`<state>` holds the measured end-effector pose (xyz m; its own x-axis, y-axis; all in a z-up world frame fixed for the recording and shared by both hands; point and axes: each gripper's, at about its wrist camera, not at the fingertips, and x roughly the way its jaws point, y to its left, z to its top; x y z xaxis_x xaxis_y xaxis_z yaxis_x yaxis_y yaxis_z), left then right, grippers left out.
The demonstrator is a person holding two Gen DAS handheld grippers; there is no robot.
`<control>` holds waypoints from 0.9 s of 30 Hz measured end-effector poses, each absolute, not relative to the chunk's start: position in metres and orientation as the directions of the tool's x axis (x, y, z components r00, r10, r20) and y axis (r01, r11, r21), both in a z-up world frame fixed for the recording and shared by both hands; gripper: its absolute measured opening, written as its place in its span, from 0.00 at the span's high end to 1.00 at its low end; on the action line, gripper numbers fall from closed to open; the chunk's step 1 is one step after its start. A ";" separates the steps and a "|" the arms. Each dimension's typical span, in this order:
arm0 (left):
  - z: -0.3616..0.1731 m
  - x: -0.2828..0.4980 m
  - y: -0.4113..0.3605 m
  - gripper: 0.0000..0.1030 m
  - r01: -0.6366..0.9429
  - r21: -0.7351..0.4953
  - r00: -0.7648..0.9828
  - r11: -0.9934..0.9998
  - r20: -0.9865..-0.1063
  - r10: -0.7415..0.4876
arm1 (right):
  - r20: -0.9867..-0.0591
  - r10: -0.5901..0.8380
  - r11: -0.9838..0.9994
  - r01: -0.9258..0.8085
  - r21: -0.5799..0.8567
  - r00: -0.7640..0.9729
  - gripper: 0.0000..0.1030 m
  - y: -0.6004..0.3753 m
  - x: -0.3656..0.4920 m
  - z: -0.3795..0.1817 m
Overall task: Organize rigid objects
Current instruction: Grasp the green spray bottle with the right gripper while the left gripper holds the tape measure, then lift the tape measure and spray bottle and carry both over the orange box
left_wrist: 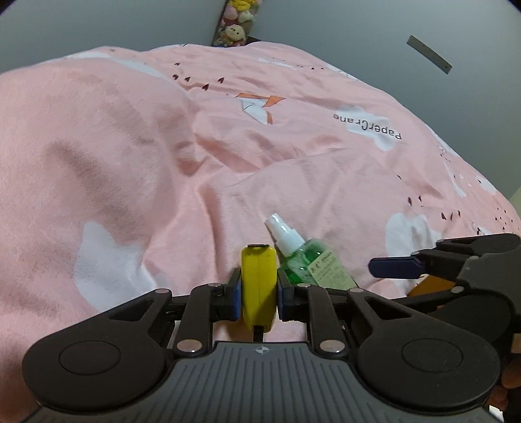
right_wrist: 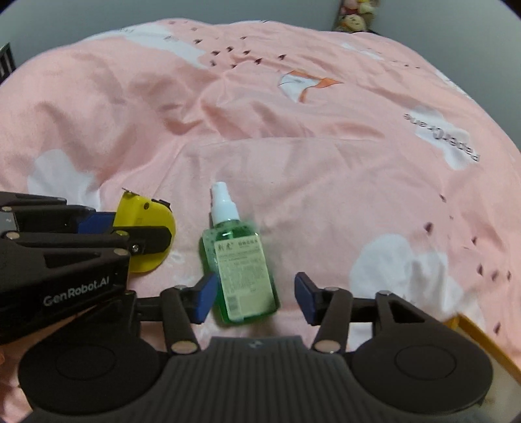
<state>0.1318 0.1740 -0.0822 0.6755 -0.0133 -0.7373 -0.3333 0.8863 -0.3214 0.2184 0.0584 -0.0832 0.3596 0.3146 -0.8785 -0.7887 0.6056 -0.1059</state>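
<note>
A yellow tape measure (left_wrist: 257,273) is clamped edge-on between the blue pads of my left gripper (left_wrist: 259,294), just above the pink bedcover (left_wrist: 162,162). In the right wrist view the same tape measure (right_wrist: 146,211) shows at the left, held by the left gripper (right_wrist: 130,231). A green spray bottle (right_wrist: 242,270) with a white pump top lies flat on the bedcover between the fingers of my right gripper (right_wrist: 256,299), which is open. Its left pad is beside the bottle's edge and its right pad stands well apart. The spray bottle (left_wrist: 306,260) also shows just right of the tape measure.
An orange-yellow box edge (right_wrist: 482,338) shows at the lower right, partly hidden behind the right gripper. Plush toys (left_wrist: 234,29) sit by the grey wall beyond the bed. The bedcover is rumpled, with folds across the middle.
</note>
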 end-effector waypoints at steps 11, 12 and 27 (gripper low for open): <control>-0.093 0.136 0.187 0.79 -0.360 -0.369 0.668 0.857 -0.743 -0.039 | -0.918 0.302 0.593 -0.805 -0.029 0.256 0.51 0.078 0.242 -0.114; -0.094 0.136 0.187 0.79 -0.359 -0.371 0.669 0.857 -0.742 -0.041 | -0.918 0.302 0.594 -0.804 -0.029 0.256 0.52 0.079 0.242 -0.115; -0.066 0.117 0.178 0.79 -0.308 -0.386 0.706 0.870 -0.706 -0.064 | -0.891 0.306 0.706 -0.708 -0.024 0.335 0.56 0.043 0.213 -0.072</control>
